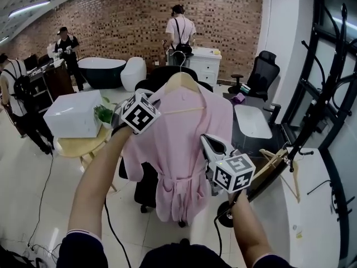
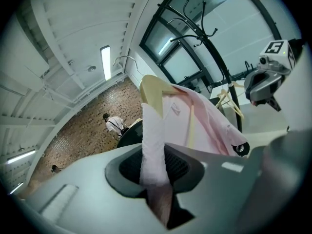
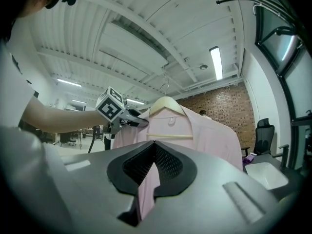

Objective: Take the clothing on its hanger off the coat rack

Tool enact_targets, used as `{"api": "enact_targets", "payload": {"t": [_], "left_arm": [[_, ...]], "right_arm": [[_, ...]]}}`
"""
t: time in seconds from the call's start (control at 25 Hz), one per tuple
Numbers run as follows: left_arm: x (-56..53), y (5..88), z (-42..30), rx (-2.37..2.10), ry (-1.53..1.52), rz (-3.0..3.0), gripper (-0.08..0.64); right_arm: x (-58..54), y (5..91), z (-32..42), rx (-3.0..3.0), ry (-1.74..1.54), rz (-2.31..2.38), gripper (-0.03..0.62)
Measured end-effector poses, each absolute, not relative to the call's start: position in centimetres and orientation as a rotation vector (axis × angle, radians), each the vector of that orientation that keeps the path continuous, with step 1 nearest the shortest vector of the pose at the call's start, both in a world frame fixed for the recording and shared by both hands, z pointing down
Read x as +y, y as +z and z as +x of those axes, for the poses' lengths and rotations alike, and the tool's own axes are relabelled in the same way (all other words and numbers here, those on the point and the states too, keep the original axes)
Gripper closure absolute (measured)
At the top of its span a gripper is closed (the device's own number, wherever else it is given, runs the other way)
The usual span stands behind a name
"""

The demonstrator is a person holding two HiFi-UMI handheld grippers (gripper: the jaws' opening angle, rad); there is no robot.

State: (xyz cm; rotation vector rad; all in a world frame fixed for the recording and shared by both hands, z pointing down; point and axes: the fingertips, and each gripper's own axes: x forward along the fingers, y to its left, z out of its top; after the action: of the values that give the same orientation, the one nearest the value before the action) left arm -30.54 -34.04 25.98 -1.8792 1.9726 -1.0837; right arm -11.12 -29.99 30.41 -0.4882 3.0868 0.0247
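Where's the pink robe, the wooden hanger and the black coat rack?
pink robe (image 1: pixel 184 144), head view, on its front below the collar.
wooden hanger (image 1: pixel 181 81), head view, on its pale shoulder under the hook.
black coat rack (image 1: pixel 305 121), head view, on its leaning pole.

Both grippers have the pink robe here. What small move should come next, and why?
Probably ease the robe leftward, clear of the coat rack. The hanger has its hook on nothing, so it looks already off, and the left gripper and right gripper each pinch pink cloth, not the wood, so a slow, level move seems safest.
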Motion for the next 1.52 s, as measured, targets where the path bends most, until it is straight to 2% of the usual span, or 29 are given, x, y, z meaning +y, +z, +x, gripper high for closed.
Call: {"api": "enact_targets", "payload": {"t": [0.36, 1.04, 1.52], "left_arm": [[-38.9, 27.2, -34.8, 2.003, -1.122, -1.877, 0.477], [-52.1, 29.2, -47.1, 1.884, -1.079, -2.040, 0.477], [-55.0, 34.9, -46.9, 1.766, -1.103, -2.179, 0.477]], "right_arm": [[-35.1, 30.9, -14.3, 3.100, -0.009, -0.488, 0.591], [-43.9, 31.9, -24.4, 3.056, -0.059, -0.804, 0.591], [-45.5, 35.3, -24.9, 3.055, -0.151, -0.967, 0.591]]}}
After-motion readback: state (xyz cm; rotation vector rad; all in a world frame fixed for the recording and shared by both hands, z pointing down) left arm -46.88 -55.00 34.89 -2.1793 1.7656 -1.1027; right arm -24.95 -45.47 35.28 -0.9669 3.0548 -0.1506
